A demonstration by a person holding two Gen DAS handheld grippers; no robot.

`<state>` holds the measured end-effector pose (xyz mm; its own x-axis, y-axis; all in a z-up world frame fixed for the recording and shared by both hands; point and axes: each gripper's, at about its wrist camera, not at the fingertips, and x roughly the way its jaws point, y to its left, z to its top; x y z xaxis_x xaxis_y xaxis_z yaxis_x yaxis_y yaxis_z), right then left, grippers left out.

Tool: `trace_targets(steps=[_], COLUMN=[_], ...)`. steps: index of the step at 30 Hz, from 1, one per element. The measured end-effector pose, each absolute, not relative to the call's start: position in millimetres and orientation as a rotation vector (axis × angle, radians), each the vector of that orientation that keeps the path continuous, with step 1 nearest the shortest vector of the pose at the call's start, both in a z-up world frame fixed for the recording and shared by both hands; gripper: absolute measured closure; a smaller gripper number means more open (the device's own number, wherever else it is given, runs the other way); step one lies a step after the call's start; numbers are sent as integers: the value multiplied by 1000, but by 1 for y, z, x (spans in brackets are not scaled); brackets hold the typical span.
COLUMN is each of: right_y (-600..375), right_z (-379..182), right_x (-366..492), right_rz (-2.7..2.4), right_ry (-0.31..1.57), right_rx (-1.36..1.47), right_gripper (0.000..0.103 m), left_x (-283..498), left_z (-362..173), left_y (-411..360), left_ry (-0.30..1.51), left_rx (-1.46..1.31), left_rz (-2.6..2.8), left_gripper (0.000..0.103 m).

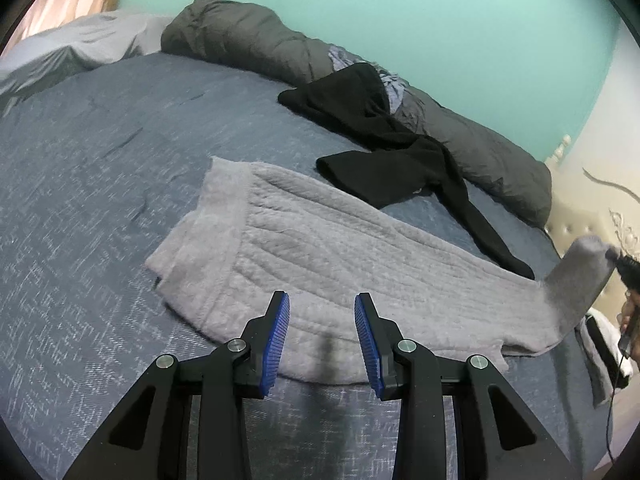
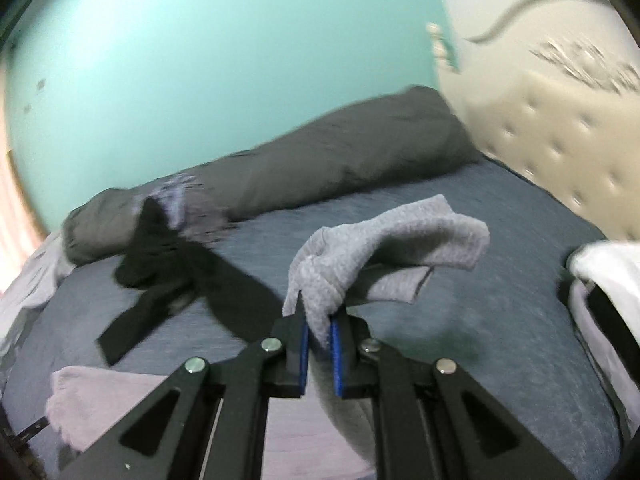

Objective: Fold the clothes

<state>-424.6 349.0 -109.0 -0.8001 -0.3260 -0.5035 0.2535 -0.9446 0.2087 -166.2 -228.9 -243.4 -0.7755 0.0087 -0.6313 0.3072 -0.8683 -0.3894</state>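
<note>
while the left gripper (image 1: 322,320) hangs low at 6 o'clock of the left wrist view, its blue pads (image 1: 280,340) stand apart with nothing between them, just above the near hem of the grey knit sweater (image 1: 304,248). sweater lies flat across the blue bedspread (image 1: 100,184), centre of view, running from 9 toward 3 o'clock. its sleeve end (image 1: 580,280) is lifted off the bed at 3 o'clock, pinched by the right gripper (image 1: 614,258), only partly in view and blurred at the edge. black garment (image 1: 384,140) lies crumpled at 1 o'clock, touching the sweater's far edge, partly draped on the dark grey rolled duvet (image 1: 248,40) along the teal wall (image 1: 400,8) from 11 to 2 o'clock. pale pillow (image 1: 80,44) at 10 o'clock.

right wrist view, blurred: right gripper (image 2: 319,326) at 6 o'clock, pads pressed together on the grey sleeve (image 2: 380,248), fabric bunched between them and flopping up and over toward 2 o'clock, clear of the bed. rest of the sweater (image 2: 100,400) lies at 7 o'clock under the gripper frame. black garment (image 2: 180,280) at 9 o'clock, duvet (image 2: 320,160) behind it from 9 to 1 o'clock. cream tufted headboard (image 2: 560,140) at 2 o'clock. white item (image 2: 608,272) at 3 o'clock, cannot tell what it is.
</note>
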Motion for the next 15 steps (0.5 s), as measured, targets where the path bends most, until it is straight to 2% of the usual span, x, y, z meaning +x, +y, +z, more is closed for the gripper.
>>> trace_targets(steps=[5, 10, 15], right_y=[257, 155, 67], right_z=[-84, -87, -106], right_x=[-403, -381, -361], right_rz=[-2646, -2558, -2453], right_ry=[-33, 127, 145], right_rx=[790, 799, 827], right_gripper=[95, 95, 95], left_x=[-158, -151, -147], left_z=[-250, -248, -250], left_y=[-234, -235, -237], left_ry=[743, 721, 737], left_rx=[1005, 993, 1016], left_rz=[-2703, -2713, -2733], left_gripper=[66, 66, 66])
